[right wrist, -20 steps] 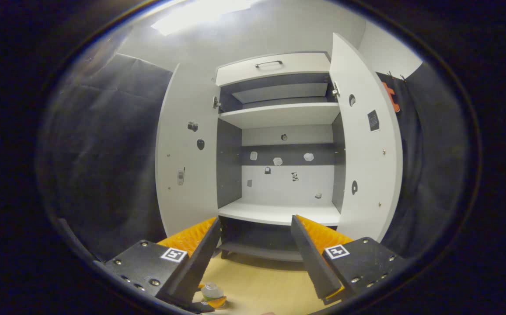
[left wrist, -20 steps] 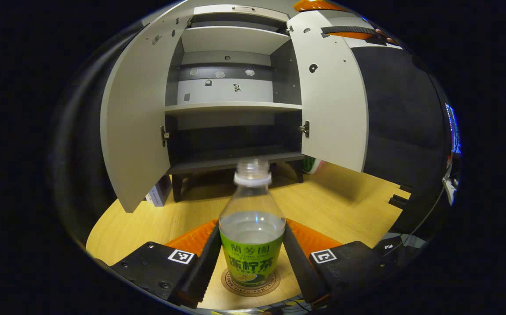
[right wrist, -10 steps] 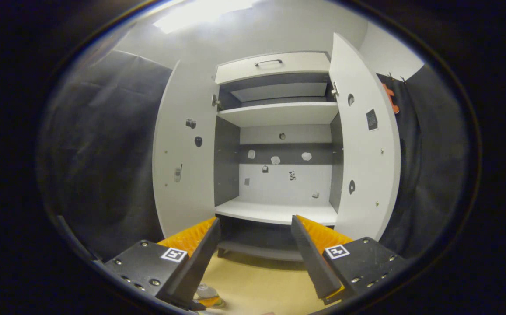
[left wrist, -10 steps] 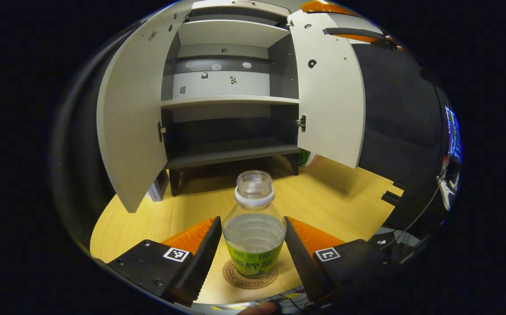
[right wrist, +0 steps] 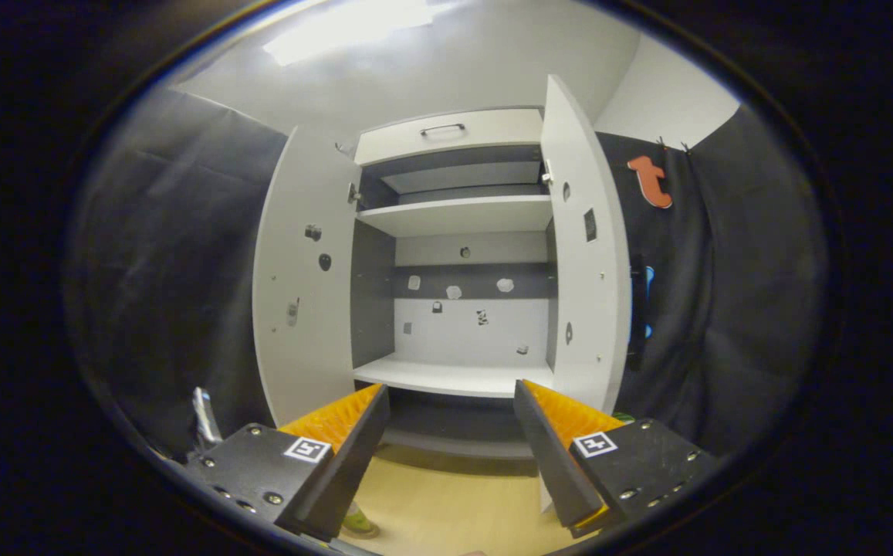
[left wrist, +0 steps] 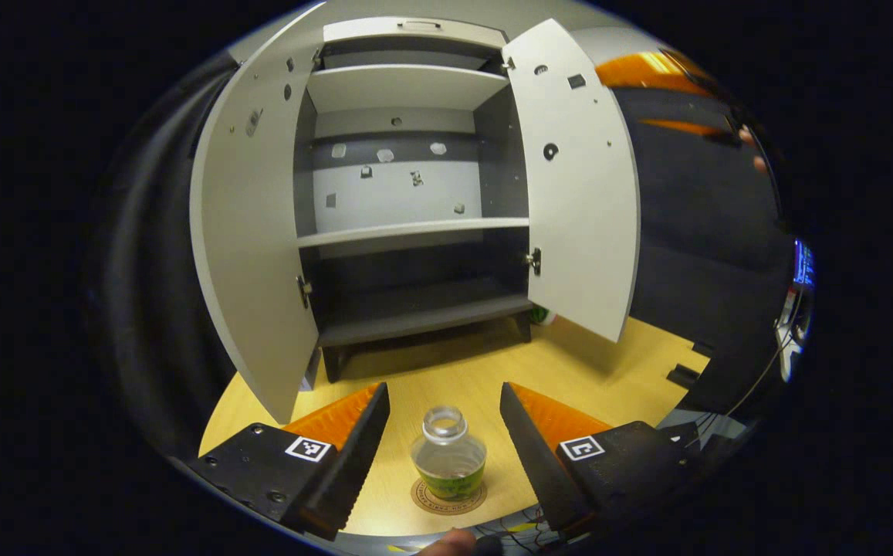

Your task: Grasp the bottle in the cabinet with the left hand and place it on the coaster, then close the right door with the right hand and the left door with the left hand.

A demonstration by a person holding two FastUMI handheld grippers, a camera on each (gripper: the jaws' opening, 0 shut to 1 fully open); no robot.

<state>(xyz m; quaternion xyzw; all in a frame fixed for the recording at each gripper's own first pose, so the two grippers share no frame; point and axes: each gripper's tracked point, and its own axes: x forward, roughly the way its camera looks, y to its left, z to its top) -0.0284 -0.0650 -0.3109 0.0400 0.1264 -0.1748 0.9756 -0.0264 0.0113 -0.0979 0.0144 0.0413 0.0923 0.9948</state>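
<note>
The right door (right wrist: 581, 262) stood ajar just right of and beyond the empty, parted right gripper (right wrist: 452, 448), nearer it than the equally parted left gripper (left wrist: 444, 448).

Clear glossy plastic bottle (left wrist: 448, 457) with a green paper-like label on a matt brown coaster (left wrist: 446, 496); pale smooth wood-grain table (left wrist: 608, 371); matt white cabinet doors (left wrist: 581, 177) — small metal hinges; gripper fingers (left wrist: 353, 455) matt black, ridged orange backs.

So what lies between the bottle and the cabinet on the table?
Nothing: in the left gripper view, bare wooden table separates the bottle from the cabinet.
</note>
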